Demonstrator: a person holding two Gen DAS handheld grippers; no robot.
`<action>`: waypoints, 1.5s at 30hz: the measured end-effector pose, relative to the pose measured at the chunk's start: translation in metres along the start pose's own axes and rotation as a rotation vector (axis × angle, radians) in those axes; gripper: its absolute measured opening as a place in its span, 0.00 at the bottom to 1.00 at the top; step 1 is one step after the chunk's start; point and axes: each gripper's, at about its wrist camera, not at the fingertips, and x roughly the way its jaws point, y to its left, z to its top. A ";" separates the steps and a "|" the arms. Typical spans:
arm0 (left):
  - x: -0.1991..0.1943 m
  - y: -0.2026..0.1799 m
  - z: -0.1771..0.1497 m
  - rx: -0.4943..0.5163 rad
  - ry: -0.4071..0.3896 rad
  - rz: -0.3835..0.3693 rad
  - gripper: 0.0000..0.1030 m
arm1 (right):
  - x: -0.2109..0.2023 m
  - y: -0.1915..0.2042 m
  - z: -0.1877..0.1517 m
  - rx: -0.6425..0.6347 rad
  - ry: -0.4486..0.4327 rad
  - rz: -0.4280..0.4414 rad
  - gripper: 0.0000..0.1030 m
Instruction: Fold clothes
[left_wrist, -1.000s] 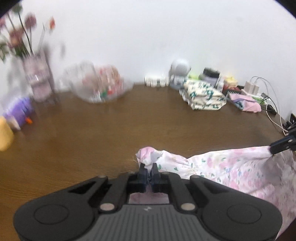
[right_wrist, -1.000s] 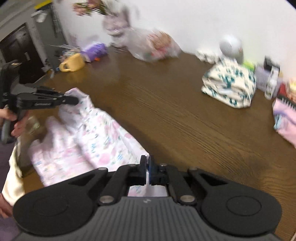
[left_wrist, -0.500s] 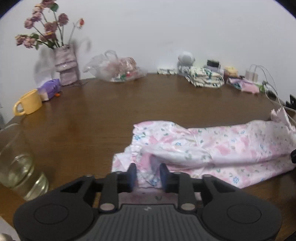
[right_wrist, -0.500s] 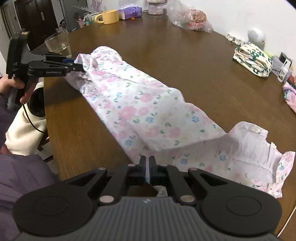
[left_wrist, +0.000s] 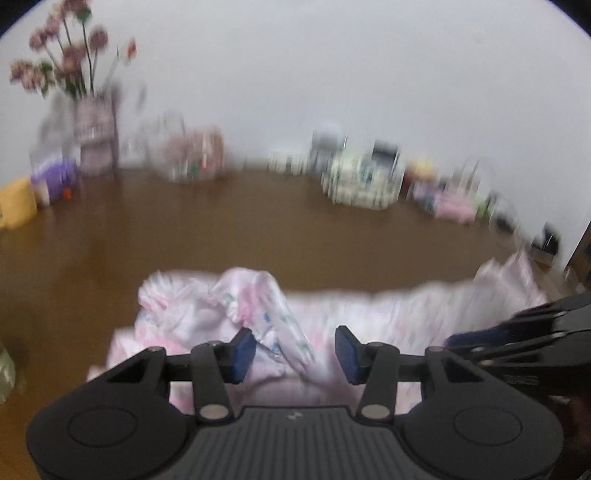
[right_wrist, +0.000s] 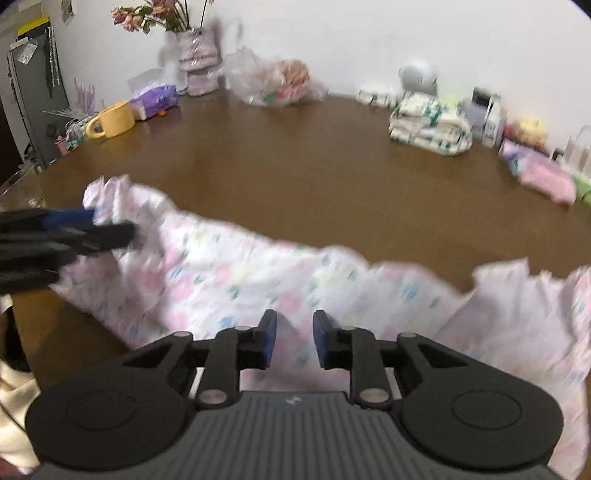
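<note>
Garment (right_wrist: 258, 280) lies spread on surface (right_wrist: 295, 166) — left gripper (left_wrist: 294, 349) wide open, right gripper (right_wrist: 294, 338) partly open, both empty; folded pile (right_wrist: 430, 123) at 1 o'clock.

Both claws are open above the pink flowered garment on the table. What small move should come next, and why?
Probably lower the left claw onto the bunched end of the pink flowered garment and close on it. Both it and the right claw are open and hold nothing, and the cloth lies long and wrinkled on the brown table, not yet folded.
</note>
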 end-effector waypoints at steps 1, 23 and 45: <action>0.003 0.000 -0.005 -0.003 0.020 0.012 0.45 | -0.001 0.001 -0.007 -0.013 0.002 -0.003 0.22; -0.011 0.044 -0.021 -0.166 -0.037 0.135 0.52 | 0.028 0.023 0.003 -0.076 -0.090 -0.043 0.23; -0.073 0.054 -0.010 -0.254 -0.253 0.309 0.43 | 0.023 0.040 -0.002 -0.120 -0.146 -0.055 0.30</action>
